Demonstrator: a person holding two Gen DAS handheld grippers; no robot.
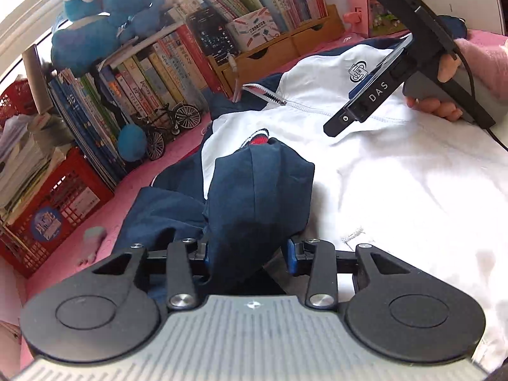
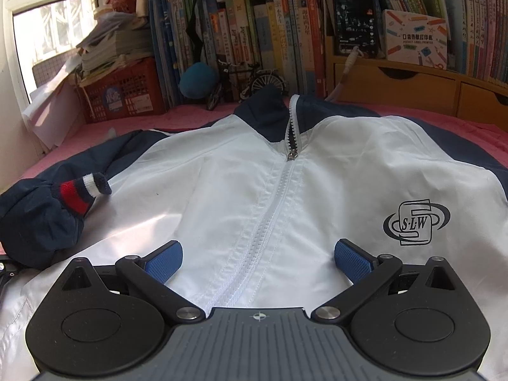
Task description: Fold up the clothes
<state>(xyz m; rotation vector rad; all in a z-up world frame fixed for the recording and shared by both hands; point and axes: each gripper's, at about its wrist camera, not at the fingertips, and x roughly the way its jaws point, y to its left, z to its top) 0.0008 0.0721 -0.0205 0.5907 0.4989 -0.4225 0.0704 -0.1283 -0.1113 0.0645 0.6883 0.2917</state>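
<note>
Now my left tongs (image 1: 247,254) pinch the navy sleeve (image 1: 254,190), bunched over the white zip jacket (image 2: 241,190) lying flat on the pink table (image 2: 190,114). Right tongs (image 2: 257,255) spread wide, empty, just above the zipper (image 2: 273,197). Left pad tips hidden by cloth.

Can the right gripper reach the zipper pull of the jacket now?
Probably yes. The right gripper is open and empty above the white front, and the zipper pull lies straight ahead, uncovered.
</note>
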